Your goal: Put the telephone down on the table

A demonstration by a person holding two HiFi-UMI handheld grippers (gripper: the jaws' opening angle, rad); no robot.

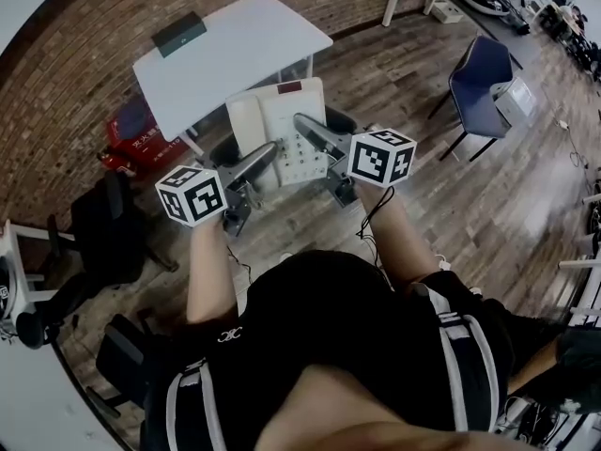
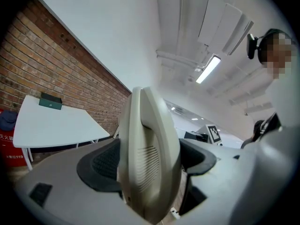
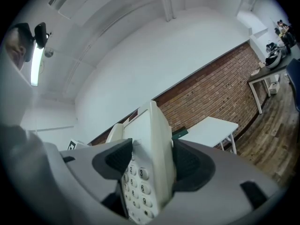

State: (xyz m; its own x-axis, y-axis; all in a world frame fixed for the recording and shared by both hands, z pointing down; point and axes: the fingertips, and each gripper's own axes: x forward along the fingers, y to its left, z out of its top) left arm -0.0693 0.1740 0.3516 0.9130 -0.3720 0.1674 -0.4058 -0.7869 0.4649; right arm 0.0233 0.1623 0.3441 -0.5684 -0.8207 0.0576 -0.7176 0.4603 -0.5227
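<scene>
**Caller:** Right, you had the telephone up in the air between both hands there. It was short of the white desk and over the wooden floor, with nothing under it. How did you rate it as a thing to carry?

**Analyst:** Hard plastic shell, stiff, light to middling I'd have said, and smooth enough to slide in a loose pinch. The worry was the handset. It sat in its cradle on the left side and looked free to tip out if you tilted the body. Taking it by the two long edges, as you did, was the sensible hold. A flat, level set-down would have suited it.

**Caller:** And the tongs?

**Analyst:** Your left tongs stood wide, and that width was full of telephone. The dark pads pressed on the handset end, one on each side. Your right tongs clamped a thinner section on the opposite edge, by the keypad, with pads against the front and back of the casing. Neither was empty, and neither touched the desk.

**Caller:** Anything on the desk where it would land?

**Analyst:** Only a small dark box at the far corner, well apart from the near edge you faced.
</scene>
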